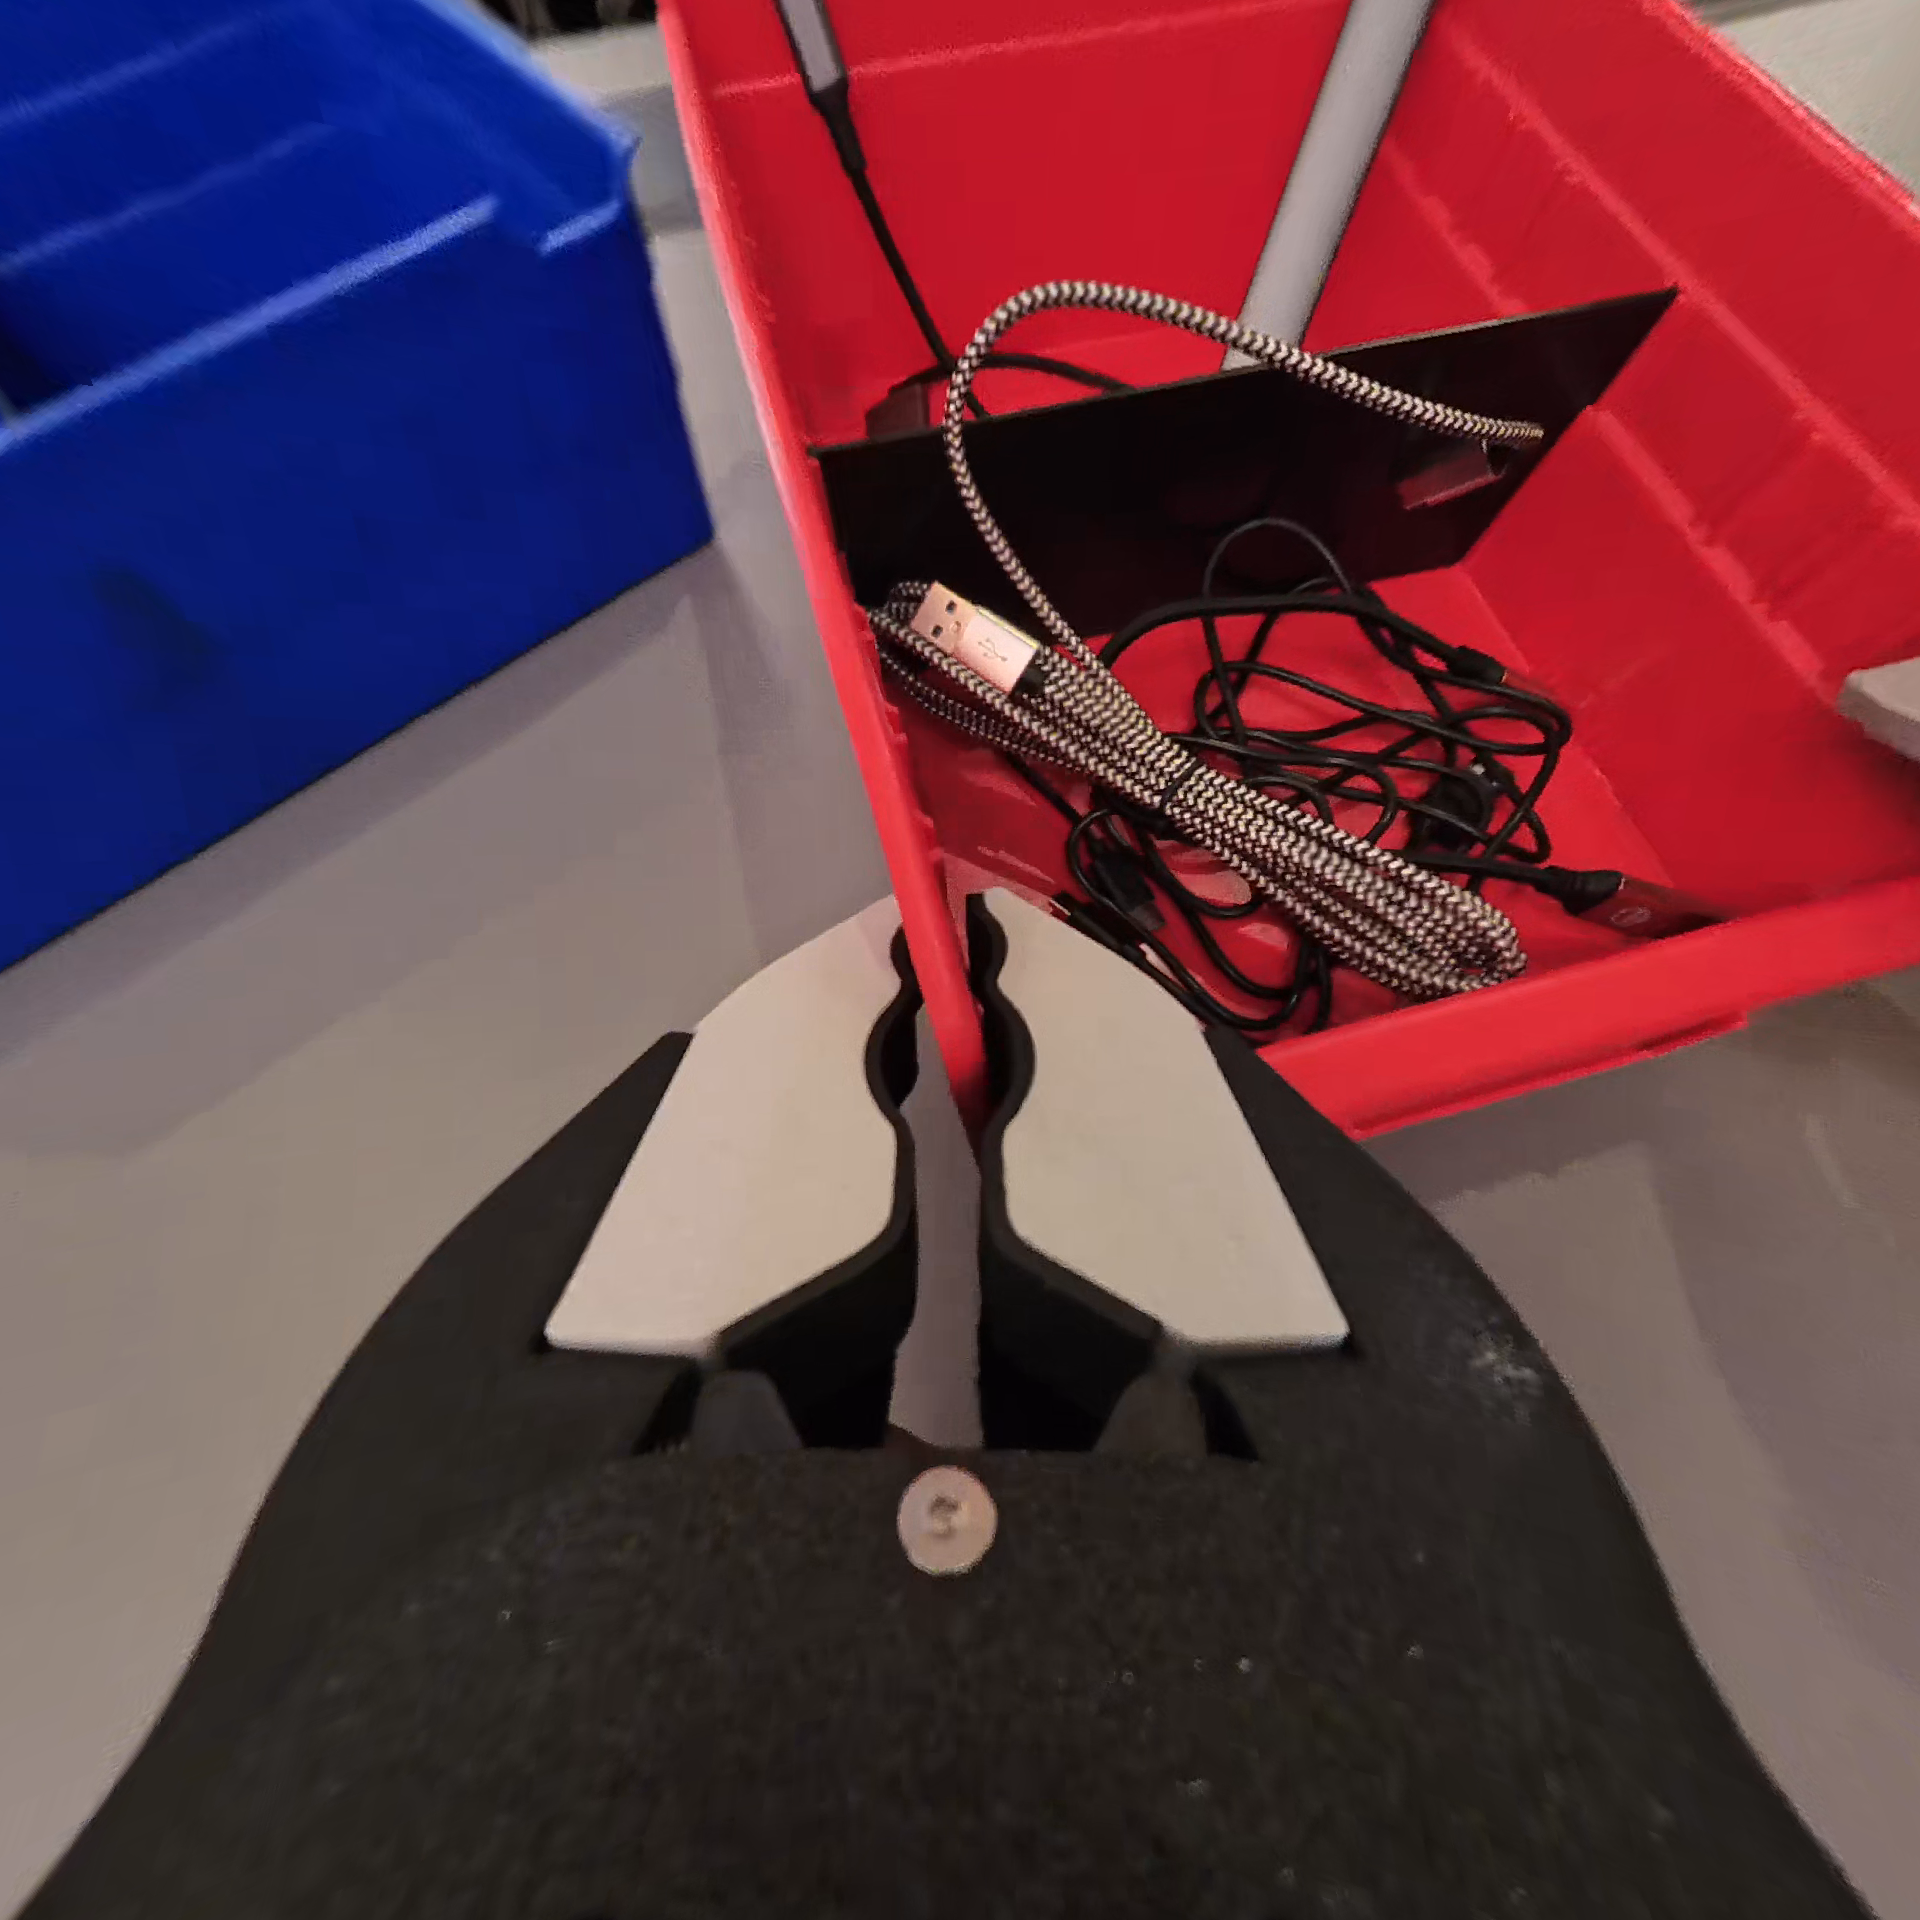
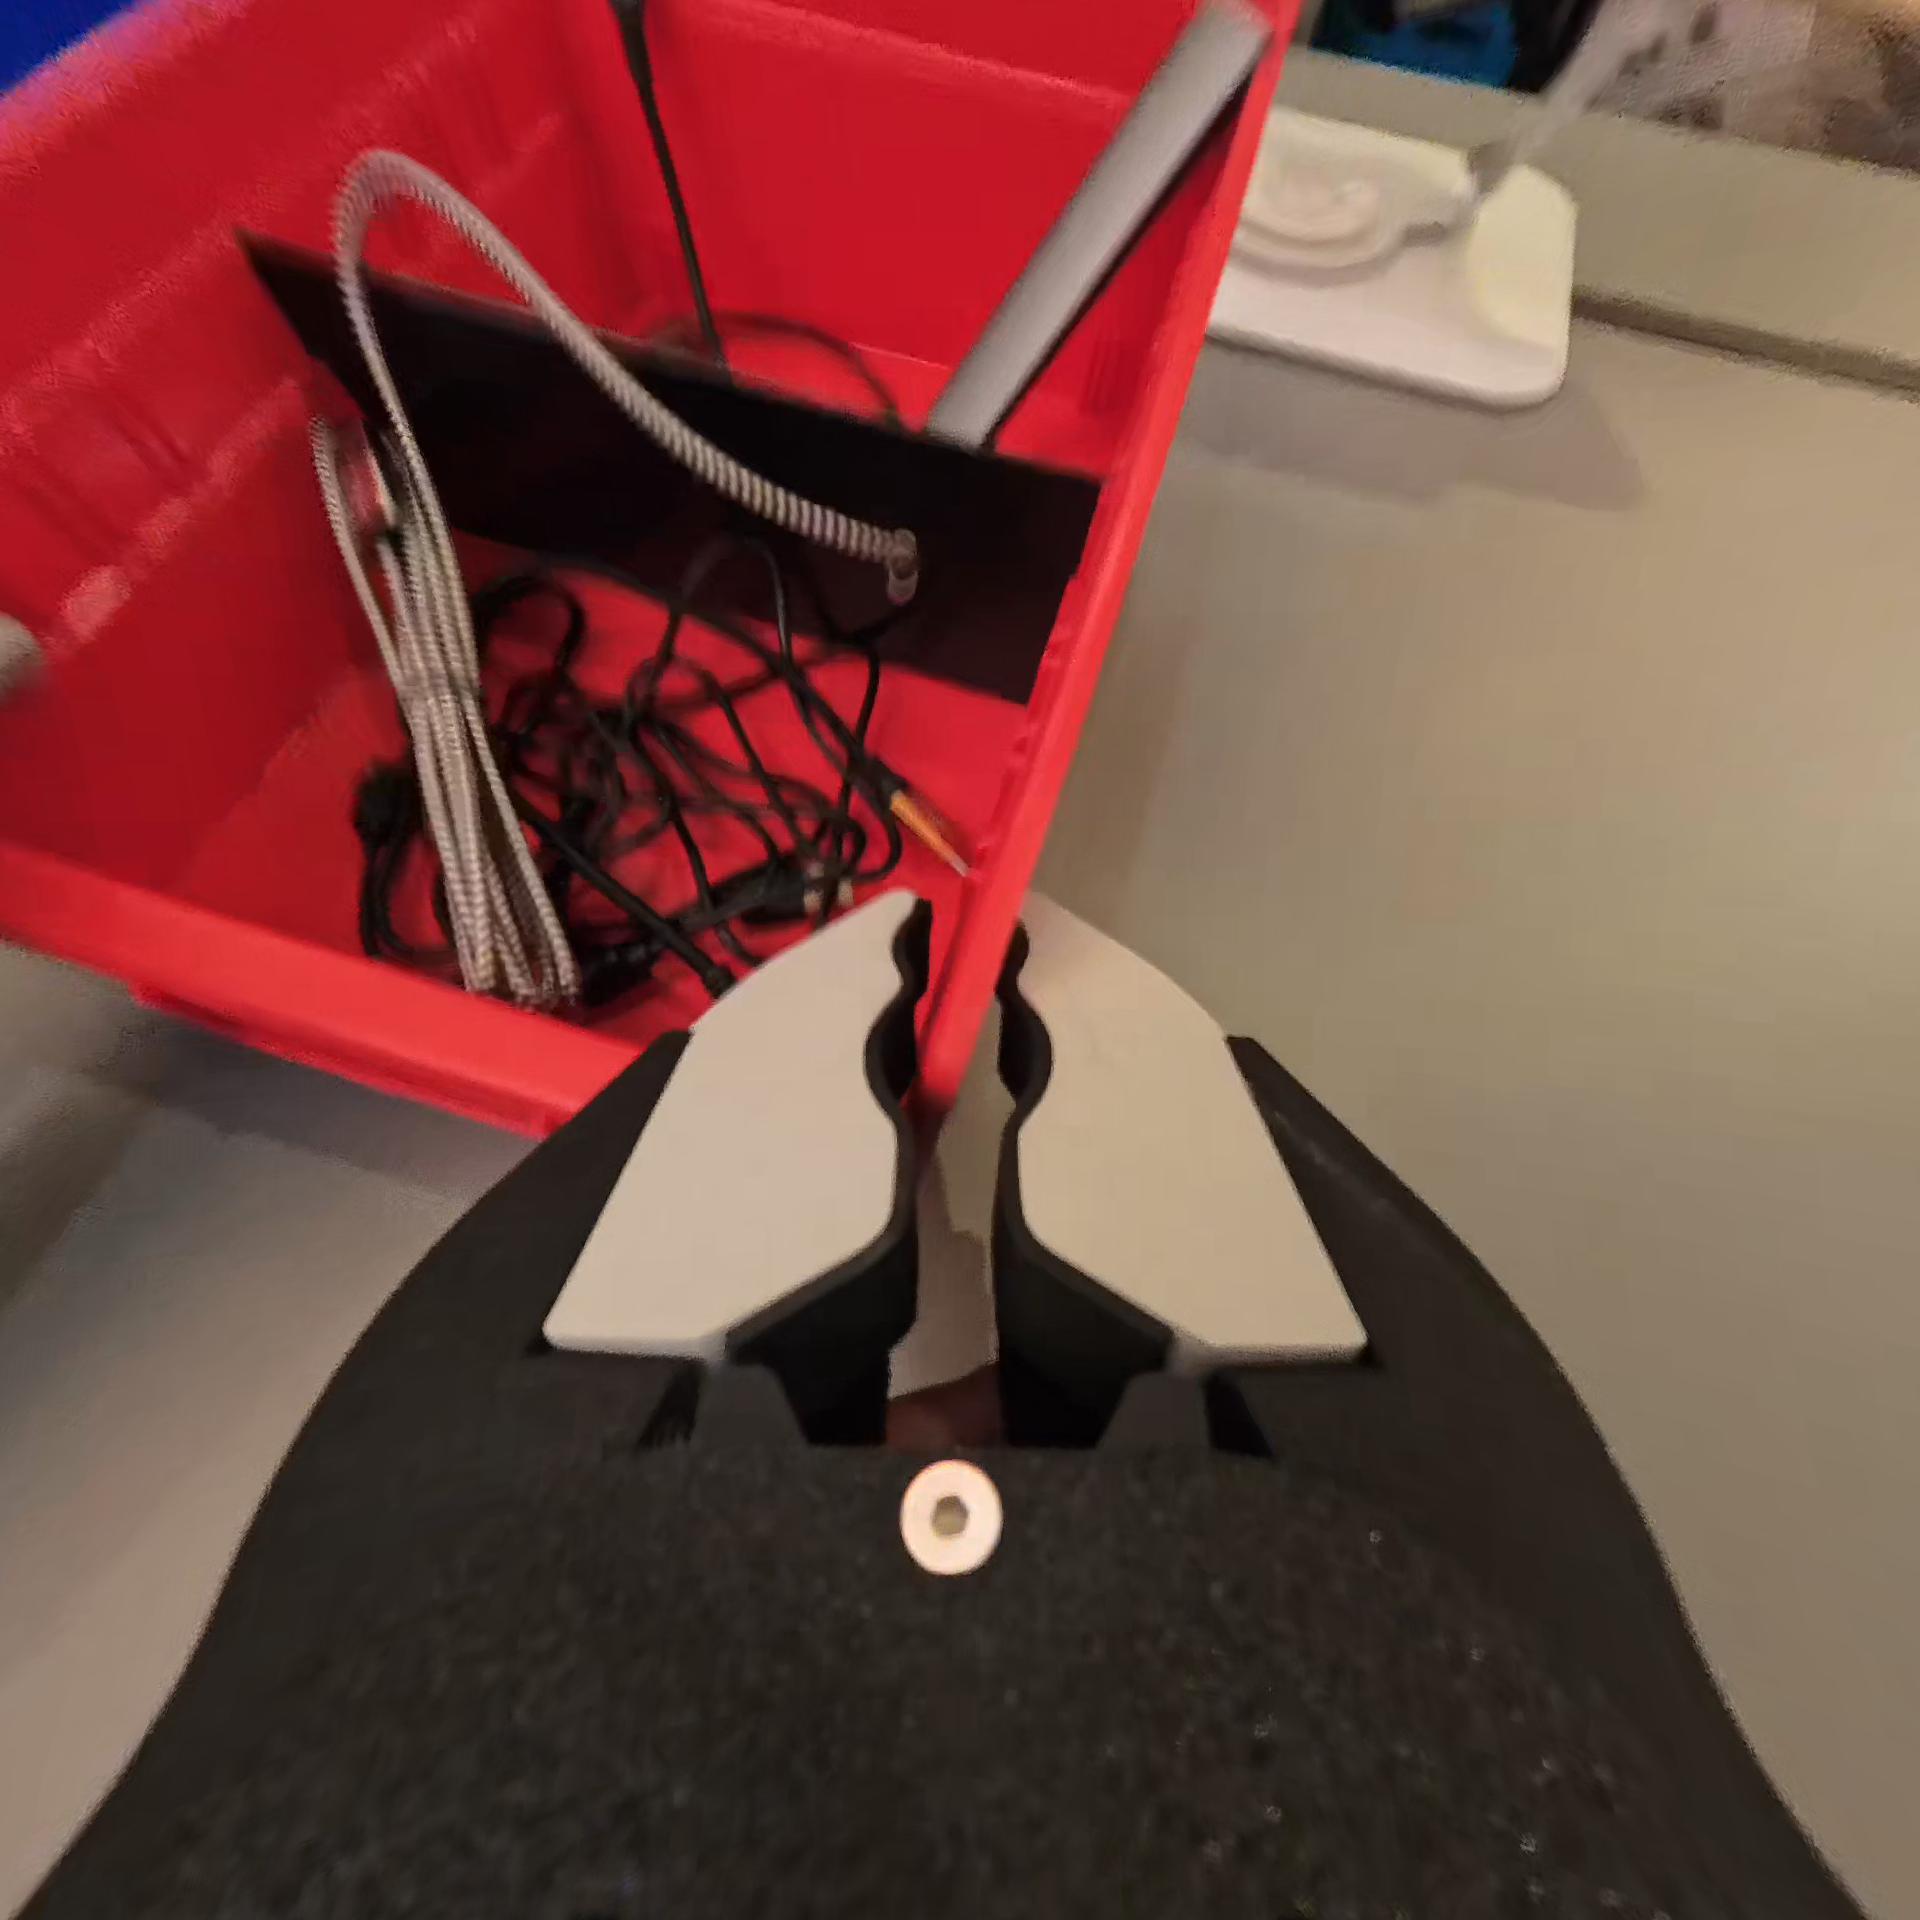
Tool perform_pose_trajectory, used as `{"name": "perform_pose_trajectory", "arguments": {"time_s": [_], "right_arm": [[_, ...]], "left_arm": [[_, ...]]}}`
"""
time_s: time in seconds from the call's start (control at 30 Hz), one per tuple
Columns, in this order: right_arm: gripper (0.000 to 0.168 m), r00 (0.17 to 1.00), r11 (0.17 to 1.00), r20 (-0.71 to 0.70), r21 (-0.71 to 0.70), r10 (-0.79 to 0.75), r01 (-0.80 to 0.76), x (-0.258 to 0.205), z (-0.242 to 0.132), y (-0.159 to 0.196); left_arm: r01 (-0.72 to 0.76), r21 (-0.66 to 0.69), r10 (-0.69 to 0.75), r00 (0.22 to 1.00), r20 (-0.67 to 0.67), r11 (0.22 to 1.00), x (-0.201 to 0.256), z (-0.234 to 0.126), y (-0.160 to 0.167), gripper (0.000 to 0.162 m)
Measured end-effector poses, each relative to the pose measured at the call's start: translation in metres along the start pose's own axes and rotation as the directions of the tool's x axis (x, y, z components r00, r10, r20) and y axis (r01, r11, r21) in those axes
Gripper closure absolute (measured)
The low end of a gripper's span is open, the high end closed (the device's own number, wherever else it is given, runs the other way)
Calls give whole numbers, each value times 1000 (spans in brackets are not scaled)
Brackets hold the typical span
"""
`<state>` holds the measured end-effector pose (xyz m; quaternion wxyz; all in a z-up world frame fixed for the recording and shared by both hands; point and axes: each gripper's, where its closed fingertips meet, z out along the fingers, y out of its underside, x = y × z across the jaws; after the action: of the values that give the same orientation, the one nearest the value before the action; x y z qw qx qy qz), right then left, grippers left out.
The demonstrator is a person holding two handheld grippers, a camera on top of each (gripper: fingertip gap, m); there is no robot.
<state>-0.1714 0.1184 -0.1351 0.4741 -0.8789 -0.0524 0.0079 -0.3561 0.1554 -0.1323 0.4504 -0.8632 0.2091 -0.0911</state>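
Note:
A red plastic bin (image 1: 1621,343) holds a coiled black-and-white braided USB cable (image 1: 1247,810) and a tangle of thin black cables (image 1: 1403,707) in its near compartment, in front of a black divider (image 1: 1195,488). My left gripper (image 1: 940,935) is shut on the bin's left wall near the front corner. In the right wrist view, my right gripper (image 2: 971,914) is shut on the right wall of the same bin (image 2: 1143,468). The braided cable (image 2: 457,748) and black cables (image 2: 707,769) lie just inside.
A blue bin (image 1: 260,468) stands left of the red one on the grey table (image 1: 520,1039). A grey bar (image 1: 1320,177) and a dark adapter with a cord (image 1: 831,83) lean in the rear compartment. A white stand base (image 2: 1403,260) sits on the table at the far right. Left tips to right tips: about 20 cm.

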Motion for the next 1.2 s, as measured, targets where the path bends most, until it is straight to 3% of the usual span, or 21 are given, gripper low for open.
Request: {"name": "perform_pose_trajectory", "arguments": {"time_s": [0.17, 0.33, 0.43, 0.6, 0.73, 0.8, 0.93, 1.1, 1.2], "right_arm": [[154, 993, 994, 79, 59, -93, 88, -8, 2, -4], [144, 920, 977, 327, 78, -214, 200, -5, -31, 28], [141, 919, 979, 335, 79, -206, 190, 20, -49, 51], [143, 922, 997, 385, 76, -25, -5, 48, -68, 62], [145, 928, 994, 373, 98, -2, -38, 55, -66, 50], [145, 926, 995, 377, 101, -19, -21, 50, -65, 49], [145, 922, 993, 376, 102, -90, 56, 35, -67, 57], [145, 904, 971, 360, 148, -232, 191, 16, -70, 60], [145, 876, 951, 376, 180, -303, 251, 0, -75, 59]], "left_arm": [[59, -13, -60, 994, -92, 998, -4, -3, 1, 151], [212, 109, -165, 927, -336, 971, -12, -54, -15, 127], [211, 186, -151, 944, -292, 960, -72, -78, -12, 121], [-35, 153, 33, 999, 14, 988, -215, -68, -5, 113], [-16, 91, 20, 999, -48, 996, -264, -29, -13, 102], [2, 51, 3, 995, -101, 999, -267, -9, -9, 106], [-83, 91, 83, 997, -3, 992, -270, -3, -4, 142], [18, 96, -22, 999, 39, 995, -239, -41, 22, 148], [93, 80, -99, 993, 66, 992, -193, -74, 44, 153]]}}
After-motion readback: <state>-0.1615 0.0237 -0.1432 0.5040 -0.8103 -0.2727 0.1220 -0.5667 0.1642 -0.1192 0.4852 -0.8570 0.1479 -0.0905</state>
